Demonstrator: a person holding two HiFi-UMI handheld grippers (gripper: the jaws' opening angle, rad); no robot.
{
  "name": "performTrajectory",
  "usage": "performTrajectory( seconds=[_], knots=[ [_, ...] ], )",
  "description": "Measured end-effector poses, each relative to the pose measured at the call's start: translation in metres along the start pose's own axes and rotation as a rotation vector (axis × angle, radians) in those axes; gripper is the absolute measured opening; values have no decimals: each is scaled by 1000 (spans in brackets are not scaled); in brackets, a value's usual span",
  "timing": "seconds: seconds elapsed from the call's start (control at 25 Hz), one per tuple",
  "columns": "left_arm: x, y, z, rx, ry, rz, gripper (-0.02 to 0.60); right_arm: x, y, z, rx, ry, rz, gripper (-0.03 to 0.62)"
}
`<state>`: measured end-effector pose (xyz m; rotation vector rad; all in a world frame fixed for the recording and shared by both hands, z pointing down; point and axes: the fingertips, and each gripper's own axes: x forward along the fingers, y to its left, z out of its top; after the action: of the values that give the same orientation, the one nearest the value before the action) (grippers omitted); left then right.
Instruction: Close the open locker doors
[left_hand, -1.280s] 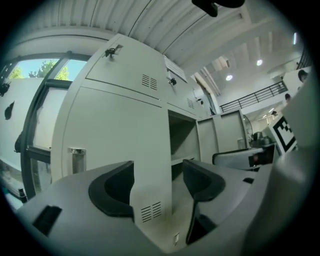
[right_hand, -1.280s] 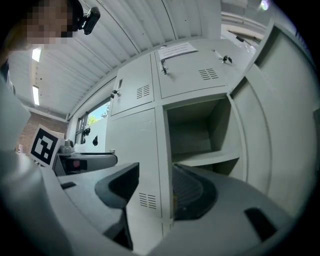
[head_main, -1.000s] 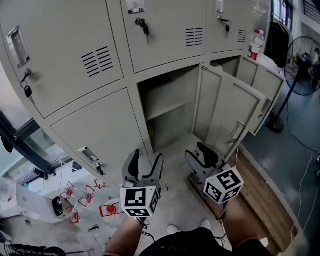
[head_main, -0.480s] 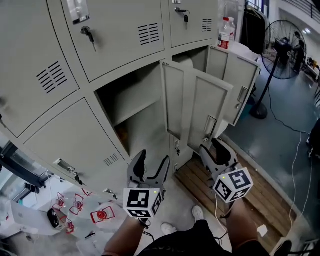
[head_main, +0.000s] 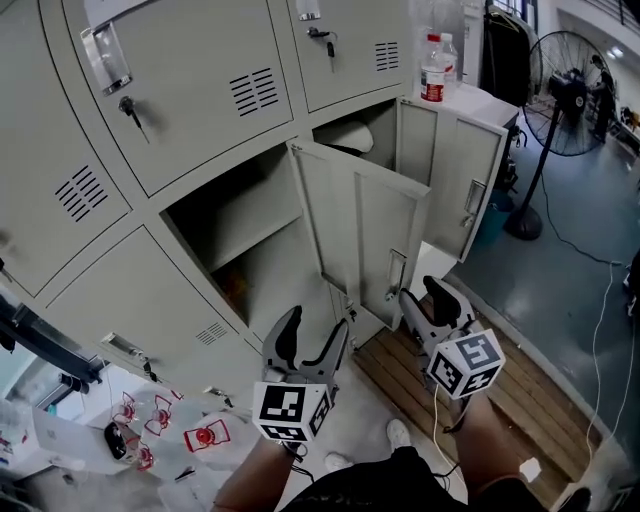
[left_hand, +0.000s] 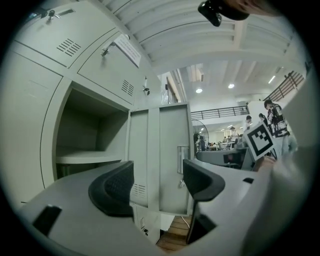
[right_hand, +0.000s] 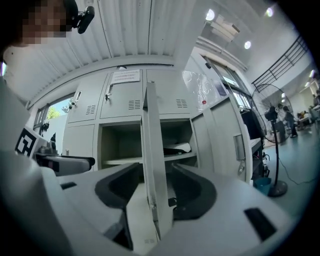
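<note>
"Holding anything in your left tongs?"

"No. My left gripper (head_main: 315, 335) sits low in front of me, jaws spread wide, nothing in the gap."

"And the right one?"

"My right gripper (head_main: 428, 305) is spread as well, but the free edge of the nearer open door (head_main: 360, 240) stands upright between its jaws, edge-on in the right gripper view. Whether either pad touches the metal, I cannot tell."

"Where do the doors stand?"

"The nearer open door swings out of the lower locker row toward me, above the wooden boards (head_main: 500, 390). Left of it gapes its open compartment (head_main: 240, 240), with a shelf (left_hand: 87, 158) across it. Behind that, the farther open door (head_main: 460, 180) hangs out too, and a pale object (head_main: 350, 135) lies on the shelf inside its locker. The upper lockers (head_main: 190, 80) are shut."

"Anything beyond?"

"A red-labelled bottle (head_main: 433, 70) stands on a pale top just past the farther open door, and a fan (head_main: 565, 65) stands on the floor well off to the right."
</note>
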<state>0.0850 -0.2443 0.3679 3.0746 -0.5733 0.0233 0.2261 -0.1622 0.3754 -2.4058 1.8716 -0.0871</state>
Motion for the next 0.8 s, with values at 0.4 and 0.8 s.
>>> performTrajectory(
  seconds=[0.4, 0.8],
  knots=[
    [17, -8, 4, 9, 4, 62, 307, 23, -5, -5, -6, 27, 117, 179],
    [22, -9, 6, 8, 6, 93, 302, 28, -1, -4, -22, 23, 183, 95]
  ],
)
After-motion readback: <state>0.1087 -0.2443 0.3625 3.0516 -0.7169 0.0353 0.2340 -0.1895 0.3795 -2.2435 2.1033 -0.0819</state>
